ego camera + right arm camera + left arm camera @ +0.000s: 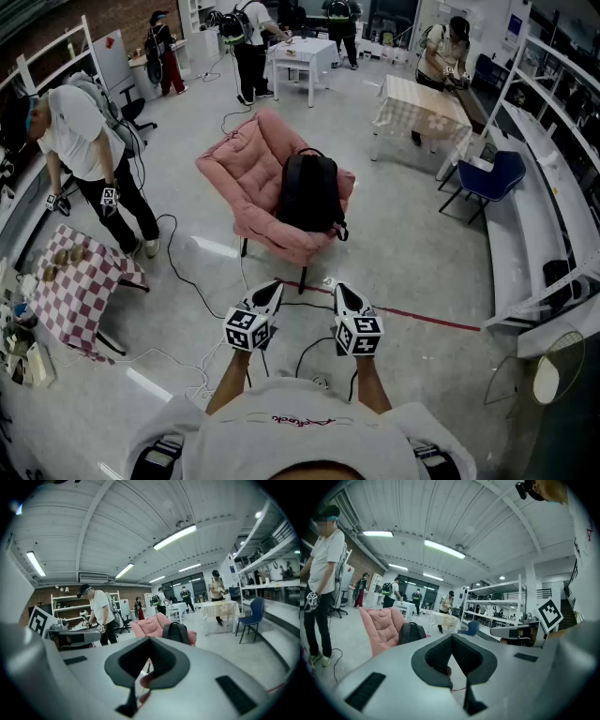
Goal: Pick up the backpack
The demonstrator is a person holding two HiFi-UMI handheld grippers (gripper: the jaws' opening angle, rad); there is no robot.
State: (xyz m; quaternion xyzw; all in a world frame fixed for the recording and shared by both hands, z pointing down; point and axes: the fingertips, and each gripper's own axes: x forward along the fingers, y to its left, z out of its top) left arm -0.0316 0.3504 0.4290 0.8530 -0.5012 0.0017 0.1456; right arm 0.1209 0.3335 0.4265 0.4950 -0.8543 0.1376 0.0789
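A black backpack (pixel 310 192) stands upright on a pink cushioned chair (pixel 246 171) in the middle of the floor. It also shows in the left gripper view, where the backpack (pixel 410 633) leans on the chair (pixel 382 626), and in the right gripper view as the backpack (pixel 176 633) on the chair (pixel 150 626). My left gripper (pixel 269 292) and right gripper (pixel 344 293) hover side by side short of the chair, both shut and empty, well apart from the backpack.
A checked-cloth table (pixel 80 280) stands at the left with a person (pixel 89 141) bent beside it. Cables (pixel 187 281) trail over the floor. A blue chair (pixel 487 180), a cloth-covered table (pixel 422 105) and long shelving (pixel 553 187) are at the right. Other people stand at the back.
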